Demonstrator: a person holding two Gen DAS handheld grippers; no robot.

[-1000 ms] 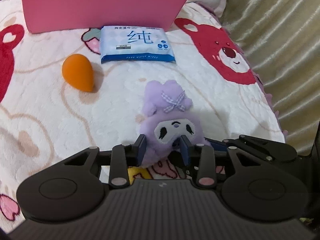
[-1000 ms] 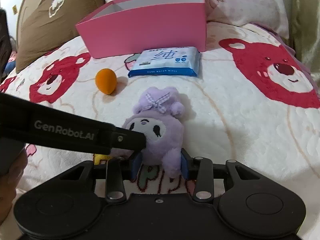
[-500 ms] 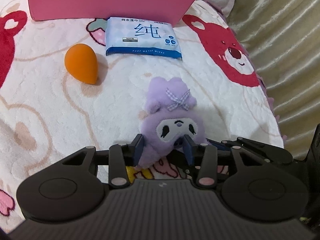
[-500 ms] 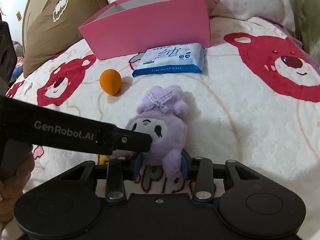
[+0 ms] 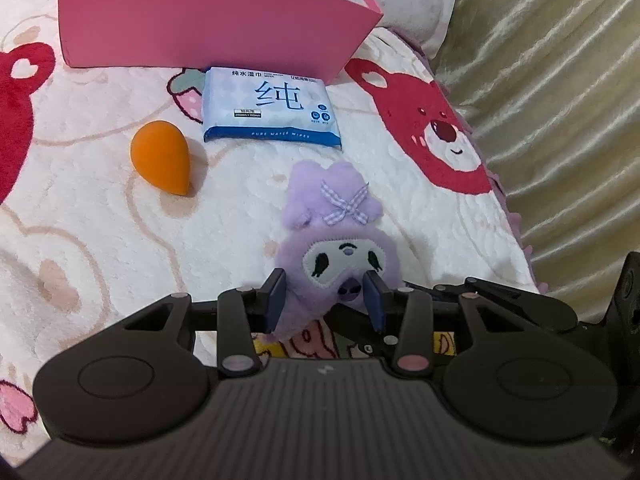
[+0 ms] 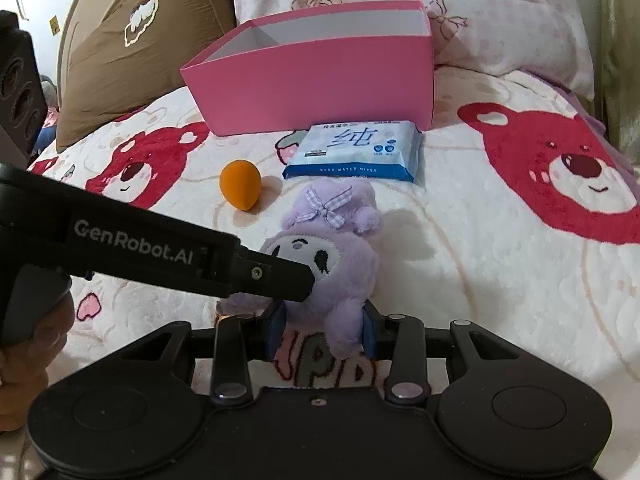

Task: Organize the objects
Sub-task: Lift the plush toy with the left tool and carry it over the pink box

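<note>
Lying on the bear-print bed blanket [image 6: 460, 248], the things to be organized are spread in front of the open pink box [image 6: 320, 76], which stands at the far edge against a floral pillow [image 6: 500, 16] and a brown cushion [image 6: 132, 44]. The box appears to be empty and is judged the place for everything. A pack of wet wipes [image 6: 354, 152] lies just before its front wall, and an orange makeup sponge [image 6: 240, 184] sits to the left of the pack. Nearest of all, the purple plush toy [image 6: 332, 260] is gripped at both ends: the right tongs [image 6: 324, 332] are narrowed onto its body, and the left tongs [image 5: 326, 300] are set about its head, slightly wider, with the pads at the fur. Whether the left pads truly press cannot be told. For the lift to go well, the plush should be raised clear of the blanket and carried high over the wipes and the box wall before being released. The wipes stand directly in that path.
</note>
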